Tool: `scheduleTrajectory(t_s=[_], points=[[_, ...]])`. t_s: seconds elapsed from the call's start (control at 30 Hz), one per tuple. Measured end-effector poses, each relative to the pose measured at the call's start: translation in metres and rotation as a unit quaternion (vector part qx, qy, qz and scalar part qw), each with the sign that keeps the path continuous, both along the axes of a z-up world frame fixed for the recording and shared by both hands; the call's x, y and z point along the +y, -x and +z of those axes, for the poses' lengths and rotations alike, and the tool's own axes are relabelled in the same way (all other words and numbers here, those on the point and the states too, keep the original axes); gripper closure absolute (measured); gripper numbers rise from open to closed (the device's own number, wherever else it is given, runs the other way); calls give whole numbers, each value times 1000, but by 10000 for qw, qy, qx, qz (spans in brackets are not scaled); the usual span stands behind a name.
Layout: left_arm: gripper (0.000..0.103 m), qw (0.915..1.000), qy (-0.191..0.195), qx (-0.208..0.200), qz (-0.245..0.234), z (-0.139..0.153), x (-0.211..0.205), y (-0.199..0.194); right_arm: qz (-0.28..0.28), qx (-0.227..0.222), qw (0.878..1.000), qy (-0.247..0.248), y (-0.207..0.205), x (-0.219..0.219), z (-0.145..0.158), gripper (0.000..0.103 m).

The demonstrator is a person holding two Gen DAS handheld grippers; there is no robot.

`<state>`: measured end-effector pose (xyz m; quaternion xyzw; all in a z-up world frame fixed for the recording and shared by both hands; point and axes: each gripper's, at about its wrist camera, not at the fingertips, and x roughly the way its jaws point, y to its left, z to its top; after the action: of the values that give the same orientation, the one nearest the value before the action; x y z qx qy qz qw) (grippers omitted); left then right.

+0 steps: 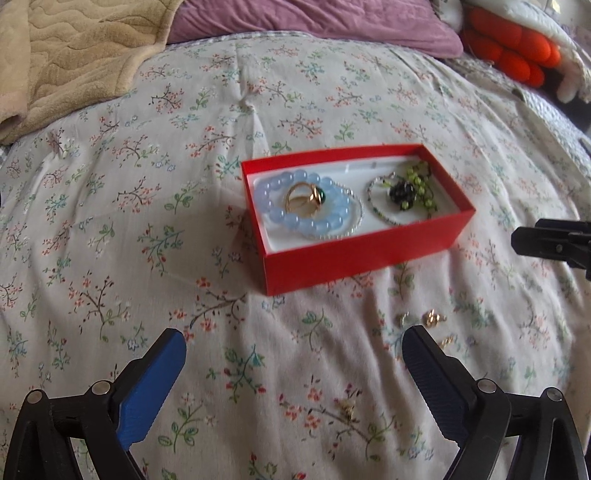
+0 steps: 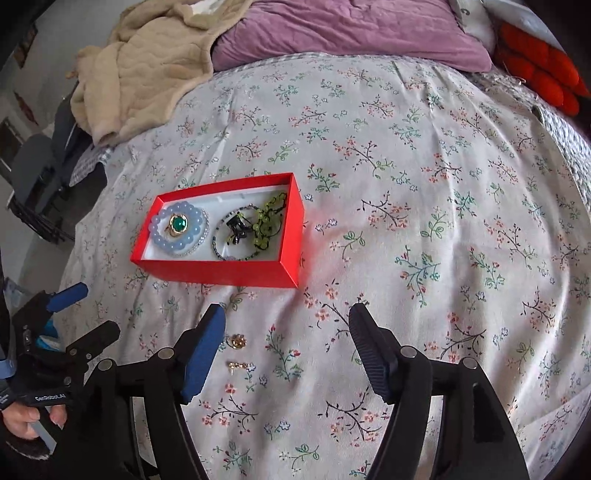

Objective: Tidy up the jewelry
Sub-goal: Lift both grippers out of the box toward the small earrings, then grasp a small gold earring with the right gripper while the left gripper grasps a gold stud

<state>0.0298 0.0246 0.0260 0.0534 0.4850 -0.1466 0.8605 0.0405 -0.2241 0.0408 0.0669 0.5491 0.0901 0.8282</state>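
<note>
both wrist views look down and forward across the bed [image 1: 295, 110], near it. they share the red box [image 1: 365, 254]: central from the left, left-of-centre from the right.

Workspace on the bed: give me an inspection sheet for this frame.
Surface: floral bedspread, wrinkled.
Job's things: red box holds blue bead bracelet, gold ring with green stone, green bead piece; small gold pieces loose on the bedspread in front of the box.
Clutter: beige blanket, purple pillow, orange item.
Grippers: left gripper and right gripper open, fingers empty.
Cables: nothing seen.
Surroundings: dark furniture beside the bed.
</note>
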Motion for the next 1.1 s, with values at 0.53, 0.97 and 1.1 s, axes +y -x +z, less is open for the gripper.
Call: scheduleTrajectory(t_s=[0.53, 0.97, 1.1], points=[[5, 9961, -207, 236, -823, -46, 0, 47, 1151, 140, 9861, 1192, 61, 30, -60, 28], [13, 9925, 132, 163, -1207, -51, -10, 46, 1180, -20, 9855, 1220, 70, 26, -85, 0], [24, 9913, 200, 88, -1301, -47, -18, 35, 1253, -82, 9848, 1201, 67, 28, -89, 0]])
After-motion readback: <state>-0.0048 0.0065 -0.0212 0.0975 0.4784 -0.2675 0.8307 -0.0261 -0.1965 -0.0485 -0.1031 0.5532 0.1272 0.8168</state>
